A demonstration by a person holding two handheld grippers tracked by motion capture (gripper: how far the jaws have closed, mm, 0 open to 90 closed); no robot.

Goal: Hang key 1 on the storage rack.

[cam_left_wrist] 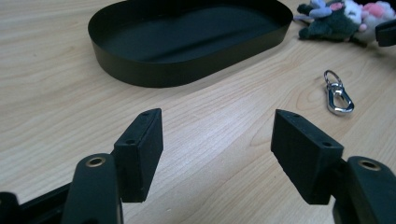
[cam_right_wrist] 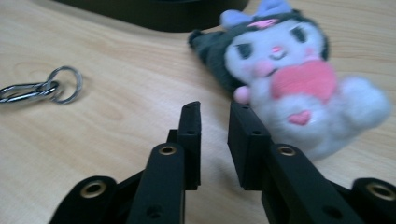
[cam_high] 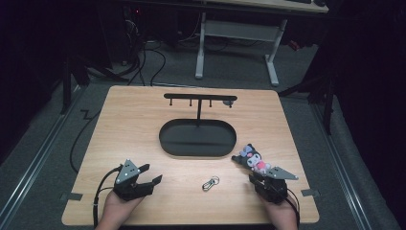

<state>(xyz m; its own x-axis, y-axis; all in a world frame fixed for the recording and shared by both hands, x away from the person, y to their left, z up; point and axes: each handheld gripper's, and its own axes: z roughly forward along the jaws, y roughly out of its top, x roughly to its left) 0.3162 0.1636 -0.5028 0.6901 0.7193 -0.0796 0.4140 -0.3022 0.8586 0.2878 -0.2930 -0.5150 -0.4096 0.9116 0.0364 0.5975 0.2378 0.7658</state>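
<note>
Likely grab step: right gripper (cam_right_wrist: 212, 116) jaws narrowly parted, empty, just beside white-and-black plush doll (cam_right_wrist: 289, 74), right of black oval metal tray (cam_high: 197, 138). Needed wider opening. Left gripper (cam_left_wrist: 217, 140) gaped, empty.

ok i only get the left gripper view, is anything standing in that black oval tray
observer: yes, a thin black post rises from the far side of the black oval metal tray and carries a black crossbar with small hooks
operator: and is the right gripper open or shut
observer: the right gripper is open only a little, its fingers close together with nothing between them
operator: where's the plush from it
observer: the black and white plush doll with a pink heart lies face up just beside those fingers, not between them
</note>
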